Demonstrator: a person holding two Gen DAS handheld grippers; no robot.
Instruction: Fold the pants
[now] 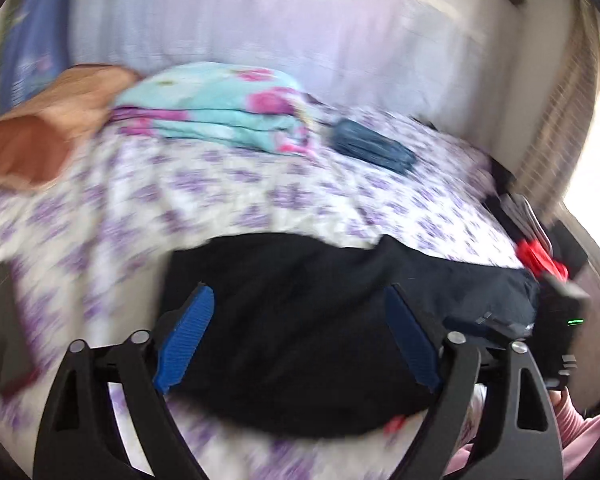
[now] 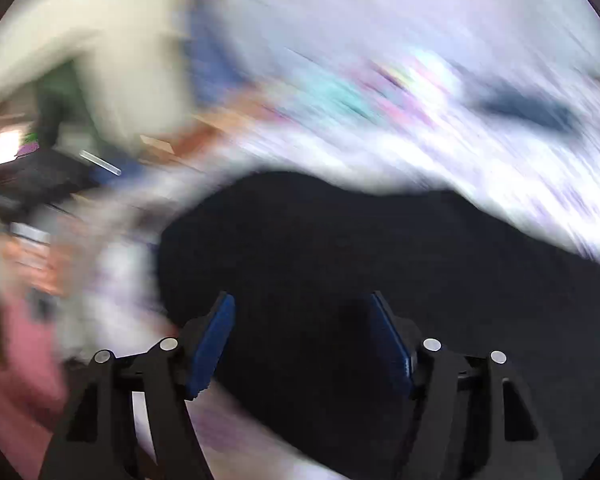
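Both grippers, left (image 1: pixel 298 334) and right (image 2: pixel 302 340), hang with jaws spread apart over the black pants (image 1: pixel 300 320) (nothing pinched), floral bedsheet (image 1: pixel 228 192) ahead.

Bed cover (image 1: pixel 260 196): white with purple flowers, rumpled
Folded blanket (image 1: pixel 220 108): turquoise with pink blooms, at the far edge
Brown cloth (image 1: pixel 48 136): touching the blanket's left end
Dark blue item (image 1: pixel 374 146): just right of the blanket, blurred

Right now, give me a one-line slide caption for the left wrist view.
Open left gripper above folded black pants on purple-flowered bedsheet.
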